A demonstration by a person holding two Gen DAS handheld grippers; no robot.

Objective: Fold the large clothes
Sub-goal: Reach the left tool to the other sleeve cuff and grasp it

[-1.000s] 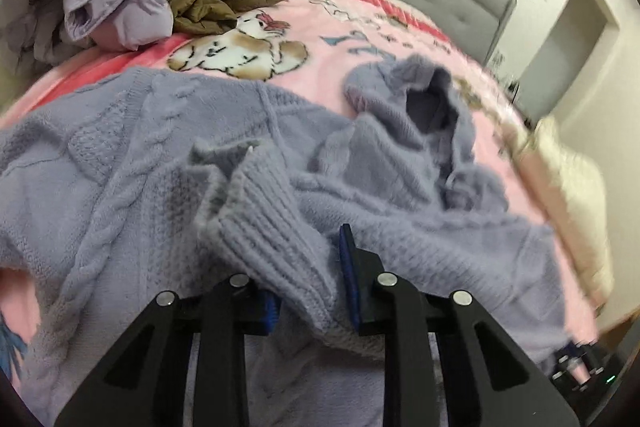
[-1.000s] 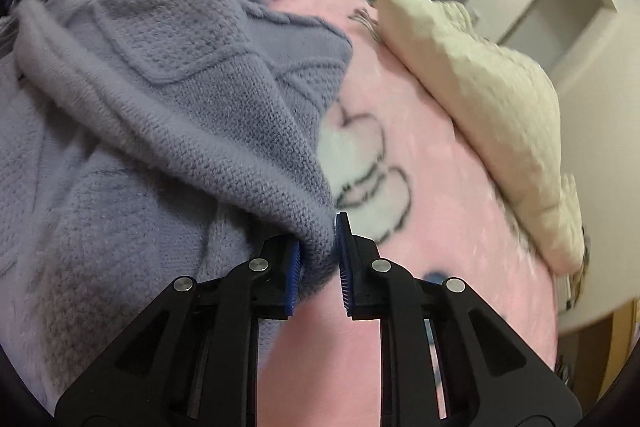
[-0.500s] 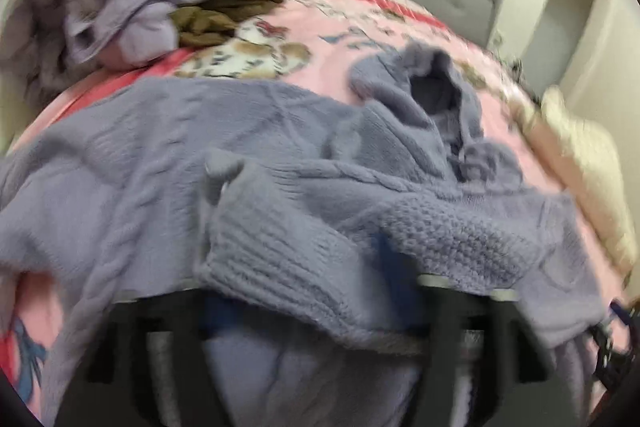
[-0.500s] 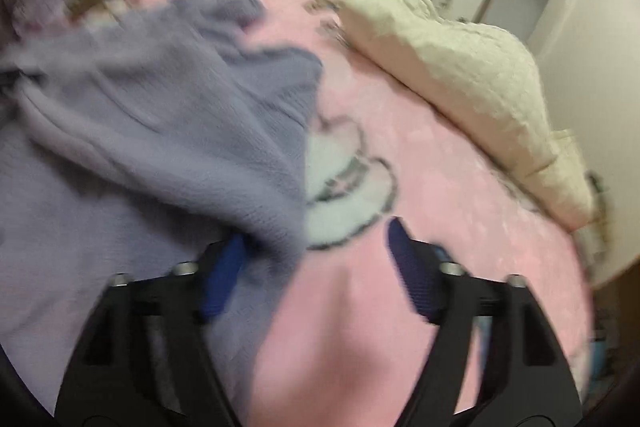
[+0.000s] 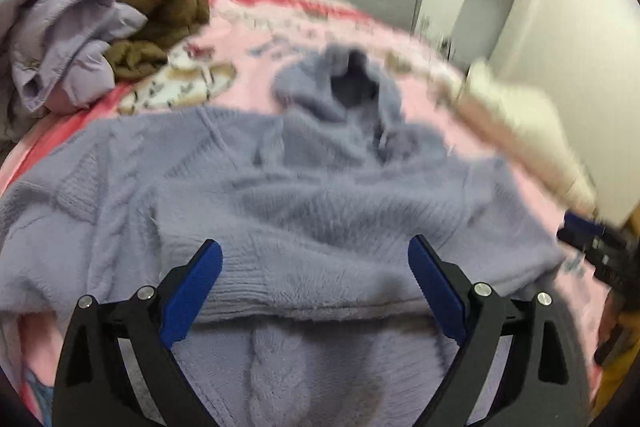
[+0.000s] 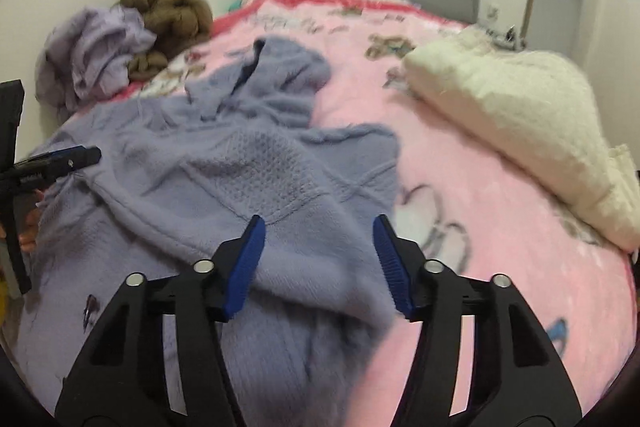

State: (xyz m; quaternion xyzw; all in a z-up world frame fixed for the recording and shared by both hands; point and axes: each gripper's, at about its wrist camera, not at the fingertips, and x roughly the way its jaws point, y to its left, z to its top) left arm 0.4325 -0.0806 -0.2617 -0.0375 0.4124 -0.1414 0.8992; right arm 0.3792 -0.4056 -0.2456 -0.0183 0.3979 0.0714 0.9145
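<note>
You have let go of the purple sweater: a second ago both tools pinched its hem, and now the left tool and right tool hang wide open and hold nothing. The sweater lies half folded on the pink bed. Next, I think, grab a side and fold it in.

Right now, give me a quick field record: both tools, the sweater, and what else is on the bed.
left tool: open, empty, above the folded hem
right tool: open, empty, over the sweater's edge
sweater: lavender knit, hooded, partly folded on the pink blanket
hood: toward the headboard
other clothes: cream knit, lilac garment, brown garment
</note>
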